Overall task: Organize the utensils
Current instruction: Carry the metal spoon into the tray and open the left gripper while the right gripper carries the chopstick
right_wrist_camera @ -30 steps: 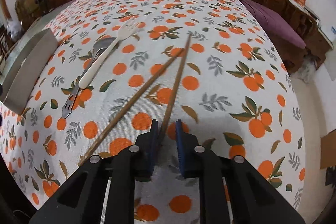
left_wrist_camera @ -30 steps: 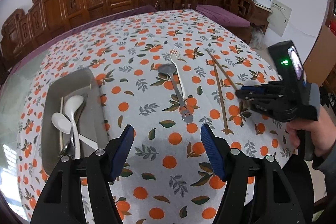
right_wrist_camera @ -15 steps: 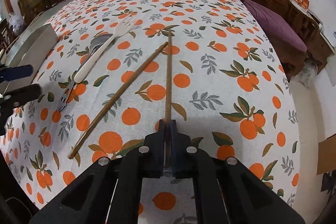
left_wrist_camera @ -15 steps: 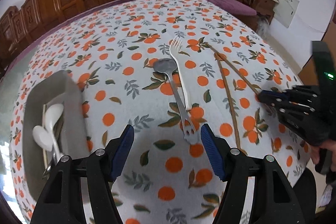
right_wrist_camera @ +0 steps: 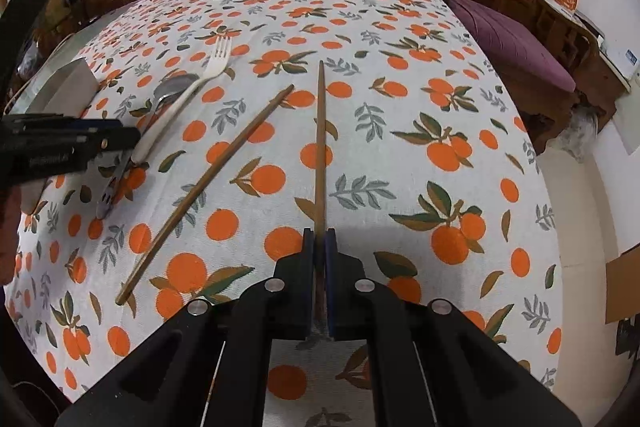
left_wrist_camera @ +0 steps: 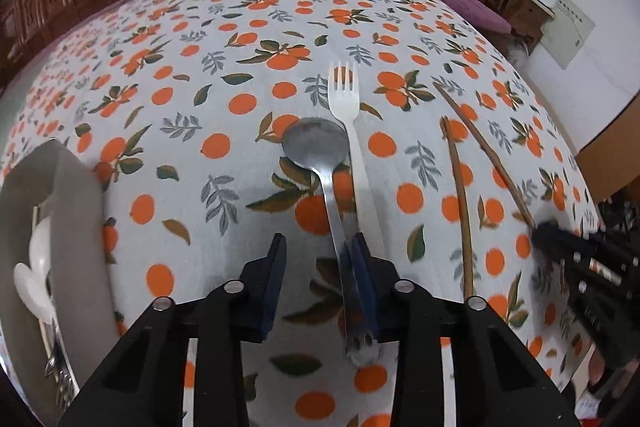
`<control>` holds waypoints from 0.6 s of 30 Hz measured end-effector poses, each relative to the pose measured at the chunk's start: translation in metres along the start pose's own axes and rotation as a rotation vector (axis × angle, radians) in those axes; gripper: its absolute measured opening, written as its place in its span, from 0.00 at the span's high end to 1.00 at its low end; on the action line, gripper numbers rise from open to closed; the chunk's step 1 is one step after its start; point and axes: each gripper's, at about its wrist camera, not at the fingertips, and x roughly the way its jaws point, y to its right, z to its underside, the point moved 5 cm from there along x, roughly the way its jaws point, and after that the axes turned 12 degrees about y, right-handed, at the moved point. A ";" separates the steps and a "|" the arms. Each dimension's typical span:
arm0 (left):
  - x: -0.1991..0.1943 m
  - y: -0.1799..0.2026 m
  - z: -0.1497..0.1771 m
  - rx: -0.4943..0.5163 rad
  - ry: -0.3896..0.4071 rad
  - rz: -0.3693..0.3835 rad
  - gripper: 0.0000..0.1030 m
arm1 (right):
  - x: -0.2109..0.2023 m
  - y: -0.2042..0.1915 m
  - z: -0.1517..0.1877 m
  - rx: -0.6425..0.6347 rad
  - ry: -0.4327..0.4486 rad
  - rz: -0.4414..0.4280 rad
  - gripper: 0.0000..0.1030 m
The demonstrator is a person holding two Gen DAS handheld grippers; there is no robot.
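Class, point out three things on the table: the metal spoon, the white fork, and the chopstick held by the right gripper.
metal spoon (left_wrist_camera: pixel 316 143): left wrist view, on its bowl.
white fork (left_wrist_camera: pixel 345 107): left wrist view, just below the tines.
chopstick (right_wrist_camera: pixel 320 147): right wrist view, mid-shaft.

Spoon (left_wrist_camera: pixel 320 155) just left of fork (left_wrist_camera: pixel 352 131); chopsticks (left_wrist_camera: pixel 460 195) farther right.

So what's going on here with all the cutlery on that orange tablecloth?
Someone is tidying utensils with handheld tongs. The right tongs are shut on one brown chopstick; the other chopstick lies loose on the table. The left tongs are open around the metal spoon handle, beside a white fork. A grey tray already holds some white spoons.
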 end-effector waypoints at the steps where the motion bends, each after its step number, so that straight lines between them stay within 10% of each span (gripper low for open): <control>1: 0.002 0.000 -0.001 -0.003 -0.001 0.002 0.72 | 0.000 0.001 0.000 0.005 0.000 -0.004 0.94; 9: 0.012 0.005 -0.010 0.050 0.014 -0.053 0.93 | 0.000 -0.002 0.000 -0.008 -0.004 0.000 0.94; 18: -0.005 -0.001 -0.007 0.094 0.013 -0.046 0.95 | -0.010 -0.010 -0.002 -0.028 0.009 0.002 0.94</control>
